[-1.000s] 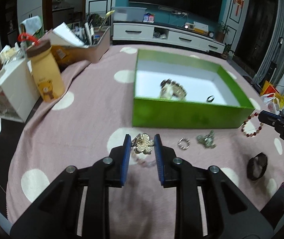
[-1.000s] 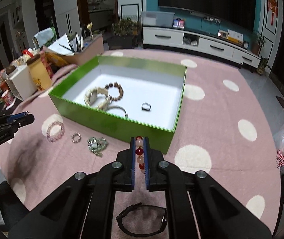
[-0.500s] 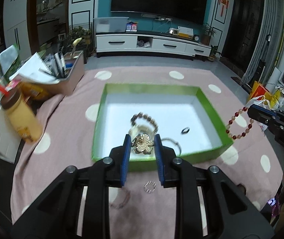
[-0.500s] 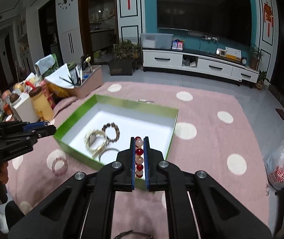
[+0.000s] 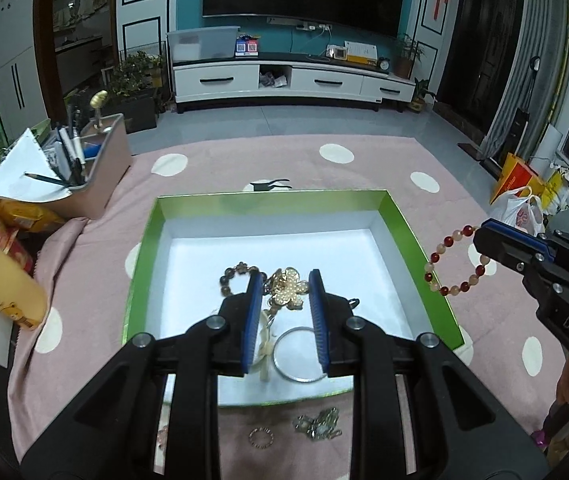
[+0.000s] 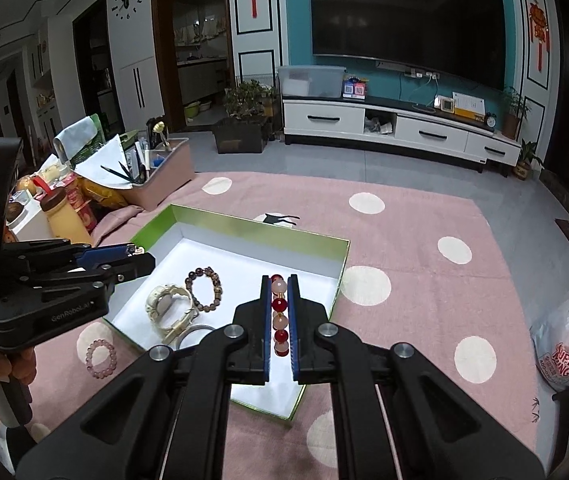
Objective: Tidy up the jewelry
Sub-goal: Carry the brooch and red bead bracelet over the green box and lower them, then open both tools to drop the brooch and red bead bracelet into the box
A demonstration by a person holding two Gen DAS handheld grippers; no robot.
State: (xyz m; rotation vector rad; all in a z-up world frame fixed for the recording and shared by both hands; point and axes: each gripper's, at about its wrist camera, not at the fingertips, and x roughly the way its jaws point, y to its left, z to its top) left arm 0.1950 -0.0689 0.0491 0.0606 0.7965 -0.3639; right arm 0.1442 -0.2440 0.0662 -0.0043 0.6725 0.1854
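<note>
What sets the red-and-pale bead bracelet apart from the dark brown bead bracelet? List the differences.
The red-and-pale bead bracelet alternates red and pale pink beads; the dark brown bead bracelet is a single brown tone. The red-and-pale bead bracelet hangs in the air, clamped in the right gripper; the dark brown bead bracelet lies flat on the white floor of the green box, untouched. Both are closed loops of round beads.

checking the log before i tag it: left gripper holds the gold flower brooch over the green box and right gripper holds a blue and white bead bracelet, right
One detail is wrong: the bracelet in the right gripper is a red and pale pink bead bracelet, not blue and white, as the right wrist view shows. The left gripper does hold the gold flower brooch over the green cardboard box.
</note>
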